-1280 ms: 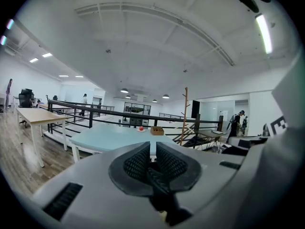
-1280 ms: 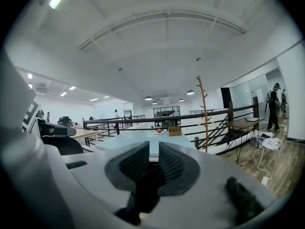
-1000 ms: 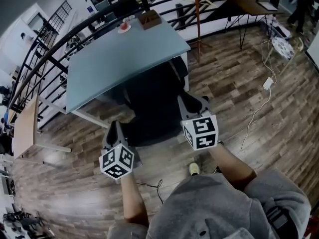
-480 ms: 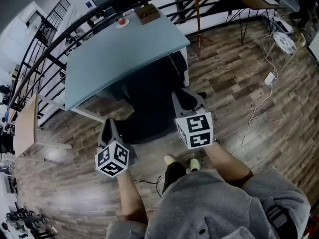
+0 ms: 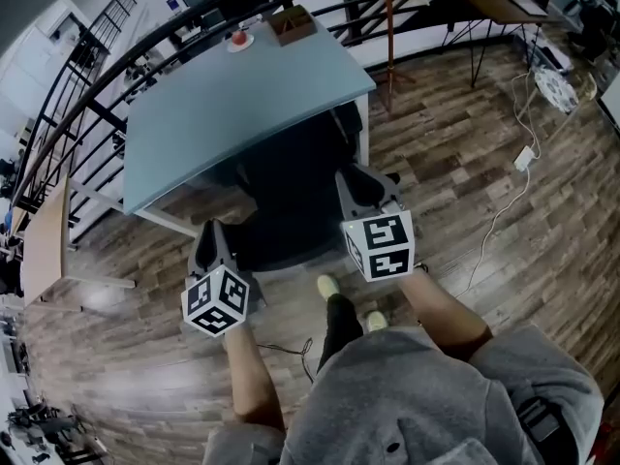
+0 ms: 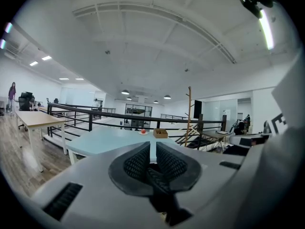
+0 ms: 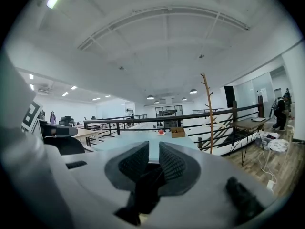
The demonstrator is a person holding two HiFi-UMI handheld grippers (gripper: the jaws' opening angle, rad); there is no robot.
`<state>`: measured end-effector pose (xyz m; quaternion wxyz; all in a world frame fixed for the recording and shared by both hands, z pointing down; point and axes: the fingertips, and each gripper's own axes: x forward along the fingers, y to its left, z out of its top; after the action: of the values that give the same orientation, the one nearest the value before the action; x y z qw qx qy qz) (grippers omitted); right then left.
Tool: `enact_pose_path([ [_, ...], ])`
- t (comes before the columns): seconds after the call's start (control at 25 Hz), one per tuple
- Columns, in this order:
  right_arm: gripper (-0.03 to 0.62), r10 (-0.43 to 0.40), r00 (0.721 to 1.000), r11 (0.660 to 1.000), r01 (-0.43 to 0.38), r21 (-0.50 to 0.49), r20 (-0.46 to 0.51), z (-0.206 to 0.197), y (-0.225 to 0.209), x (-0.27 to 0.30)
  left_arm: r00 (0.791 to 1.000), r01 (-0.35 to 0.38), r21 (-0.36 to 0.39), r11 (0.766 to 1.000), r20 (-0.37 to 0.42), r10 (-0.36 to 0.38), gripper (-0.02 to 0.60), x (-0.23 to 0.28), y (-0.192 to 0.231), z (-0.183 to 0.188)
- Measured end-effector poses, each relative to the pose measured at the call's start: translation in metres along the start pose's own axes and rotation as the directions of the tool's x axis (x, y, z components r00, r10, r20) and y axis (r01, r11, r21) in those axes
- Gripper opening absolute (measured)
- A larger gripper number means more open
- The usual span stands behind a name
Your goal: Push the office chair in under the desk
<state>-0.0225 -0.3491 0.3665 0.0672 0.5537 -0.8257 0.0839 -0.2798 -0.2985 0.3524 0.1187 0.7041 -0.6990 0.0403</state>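
The black office chair stands partly under the light-blue desk; its seat is hidden beneath the top. My left gripper is at the chair's left edge and my right gripper at its right edge. In the left gripper view the left gripper has its pads nearly together with a black chair part between them, and the desk lies ahead. In the right gripper view the right gripper holds a black part the same way. The chair's headrest shows at the left there.
On the desk's far edge sit a red thing on a saucer and a brown box. A black railing runs behind the desk. A wooden coat stand, floor cables, another table and the person's foot are nearby.
Both grippers and the chair have moved toward the desk, and the chair sits further under the top. The person has stepped forward, and a leg and foot now show between the grippers.
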Motion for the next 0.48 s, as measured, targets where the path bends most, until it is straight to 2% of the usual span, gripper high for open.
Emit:
enact_pose_path([
  [0.48,0.069,-0.014,1.000,1.000,0.014,0.004,-0.005,0.011,-0.012,0.077,1.000,0.021,0.002,1.000,-0.011,-0.021,0.049,0.074,0.019,0.015],
])
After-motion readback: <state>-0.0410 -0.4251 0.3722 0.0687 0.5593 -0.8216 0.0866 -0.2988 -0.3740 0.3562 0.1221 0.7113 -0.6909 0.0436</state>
